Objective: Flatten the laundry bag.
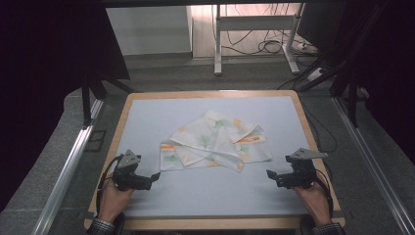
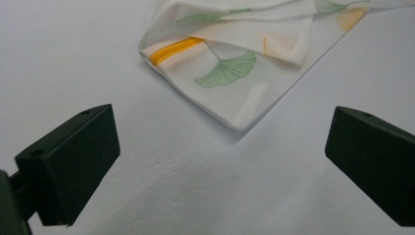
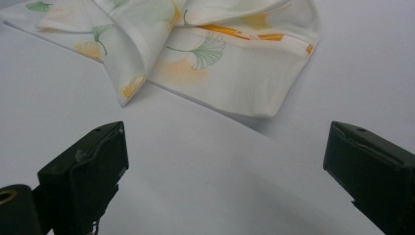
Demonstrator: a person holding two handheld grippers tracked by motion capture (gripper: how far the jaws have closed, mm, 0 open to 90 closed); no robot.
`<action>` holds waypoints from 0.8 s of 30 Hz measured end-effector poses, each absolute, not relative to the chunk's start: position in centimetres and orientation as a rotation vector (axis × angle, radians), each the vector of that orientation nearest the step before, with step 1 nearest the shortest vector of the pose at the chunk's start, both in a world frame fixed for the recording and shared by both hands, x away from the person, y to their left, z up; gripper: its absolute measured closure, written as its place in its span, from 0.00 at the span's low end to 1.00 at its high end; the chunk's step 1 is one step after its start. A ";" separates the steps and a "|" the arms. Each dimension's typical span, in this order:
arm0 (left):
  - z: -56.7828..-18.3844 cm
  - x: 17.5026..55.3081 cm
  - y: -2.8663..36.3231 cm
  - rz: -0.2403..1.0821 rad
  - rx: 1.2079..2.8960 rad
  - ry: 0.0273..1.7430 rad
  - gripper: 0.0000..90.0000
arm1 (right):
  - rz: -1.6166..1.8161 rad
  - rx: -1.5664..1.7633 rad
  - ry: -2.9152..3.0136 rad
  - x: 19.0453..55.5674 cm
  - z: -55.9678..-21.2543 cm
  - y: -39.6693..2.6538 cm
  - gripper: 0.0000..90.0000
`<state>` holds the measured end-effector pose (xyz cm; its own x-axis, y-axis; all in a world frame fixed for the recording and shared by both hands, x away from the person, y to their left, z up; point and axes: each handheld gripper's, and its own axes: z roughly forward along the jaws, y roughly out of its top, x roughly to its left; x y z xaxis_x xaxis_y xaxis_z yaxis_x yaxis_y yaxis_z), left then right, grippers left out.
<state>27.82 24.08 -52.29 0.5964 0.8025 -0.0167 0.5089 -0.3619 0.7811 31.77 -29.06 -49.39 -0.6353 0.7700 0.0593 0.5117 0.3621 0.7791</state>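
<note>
- Folded white cloth (image 1: 215, 142) with green and orange leaf print, lying rumpled near the middle of the pale table (image 1: 147, 112), several layers overlapping unevenly.
- Left claw (image 1: 155, 176) low over the table just beside the cloth's near left corner, jaws spread wide, nothing between them.
- Right claw (image 1: 270, 174) near the cloth's near right corner, a little farther off, jaws likewise wide and empty.
- Likely risk: pinching only the top layer at a corner, because stacked folds lie close together, leaving lower layers behind and pulling the cloth apart unevenly.
- Another risk: jaw tips scraping the table and pushing the thin fabric away instead of getting under its edge.
- Further risk: uneven pull from the two sides, dragging the whole cloth sideways or bunching it further.
</note>
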 end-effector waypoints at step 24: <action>-53.1 28.5 22.9 0.457 2.185 1.060 0.01 | 1.089 1.061 2.337 31.8 -49.6 -28.5 0.04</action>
